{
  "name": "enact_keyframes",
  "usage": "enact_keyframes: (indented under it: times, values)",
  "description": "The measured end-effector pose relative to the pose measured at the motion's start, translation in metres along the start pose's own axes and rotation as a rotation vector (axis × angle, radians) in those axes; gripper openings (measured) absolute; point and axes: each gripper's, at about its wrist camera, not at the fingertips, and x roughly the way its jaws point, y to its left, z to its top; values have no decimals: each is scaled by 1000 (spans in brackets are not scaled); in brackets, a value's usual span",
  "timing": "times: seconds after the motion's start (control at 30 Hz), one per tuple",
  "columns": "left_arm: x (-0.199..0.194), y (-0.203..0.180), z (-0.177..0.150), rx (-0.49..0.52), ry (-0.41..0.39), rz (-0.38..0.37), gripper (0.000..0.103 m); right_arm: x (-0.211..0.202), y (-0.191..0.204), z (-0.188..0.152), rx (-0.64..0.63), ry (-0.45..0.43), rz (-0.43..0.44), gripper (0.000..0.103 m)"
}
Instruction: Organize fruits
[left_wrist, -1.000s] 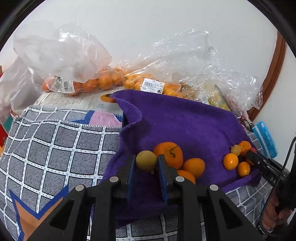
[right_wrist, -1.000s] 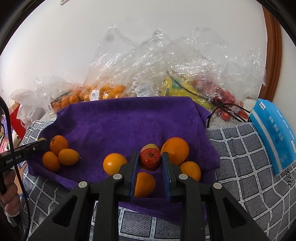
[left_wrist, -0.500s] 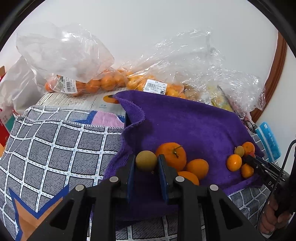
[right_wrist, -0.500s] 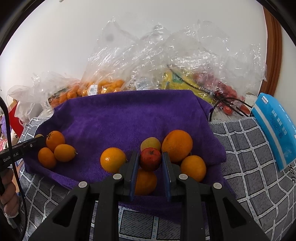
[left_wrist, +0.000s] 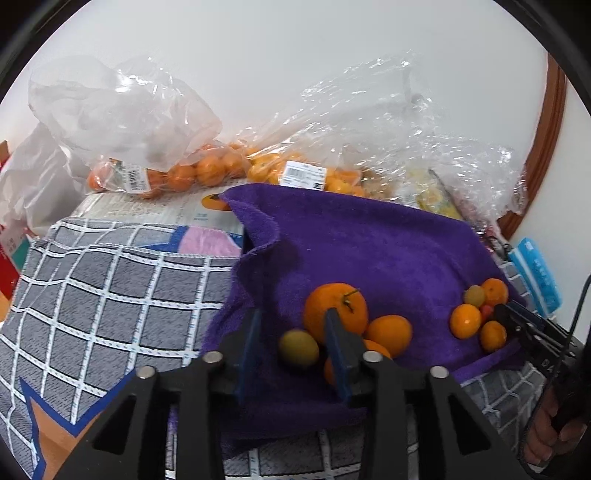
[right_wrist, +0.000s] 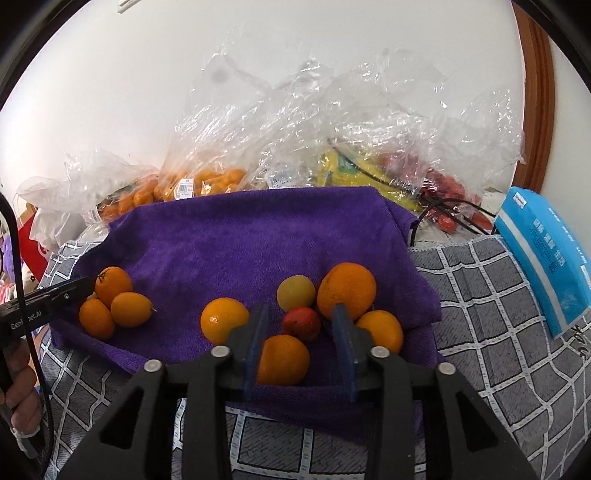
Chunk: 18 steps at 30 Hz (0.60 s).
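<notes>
A purple towel (left_wrist: 369, 251) carries two clusters of fruit. My left gripper (left_wrist: 293, 315) has its jaws opening around a yellow-green fruit (left_wrist: 298, 348) that lies on the towel, near the right finger and clear of the left one. A large orange (left_wrist: 336, 312) and smaller oranges (left_wrist: 388, 334) sit just beyond. My right gripper (right_wrist: 299, 312) is also opening; a small red fruit (right_wrist: 301, 324) rests between its fingers with a gap on each side. Around it lie a yellow fruit (right_wrist: 296, 293), a big orange (right_wrist: 347, 290) and smaller oranges (right_wrist: 282, 360).
Clear plastic bags of oranges (left_wrist: 177, 173) and other produce (right_wrist: 369, 173) line the wall behind the towel. A grey checked cloth (left_wrist: 110, 288) covers the surface. A blue packet (right_wrist: 543, 254) lies at the right, a black cable (right_wrist: 443, 206) beside it.
Both grippers' jaws have parted. The yellow-green fruit has dropped from the left pads onto the towel; the red fruit sits free between the right fingers. Neither hand has shifted.
</notes>
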Motion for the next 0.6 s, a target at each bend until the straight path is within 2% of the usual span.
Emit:
enact_keyframes:
  times: [0.13, 0.27, 0.4, 0.53, 0.6]
  values:
    - [-3, -5, -2, 7, -5, -9, 52, -7, 6, 0, -23, -31, -6, 50]
    - [-5, -11, -3, 28, -17, 14, 55, -14, 11, 1, -40, -49, 9, 52]
    - [-10, -13, -3, 35, -34, 38, 58, -19, 13, 5, -53, -24, 49, 54]
    - [-19, -16, 1, 40, -51, 69, 63, -36, 16, 12, -40, -87, 39, 54]
    - [-24, -16, 4, 30, -51, 73, 63, -42, 19, 18, -33, -86, 14, 54]
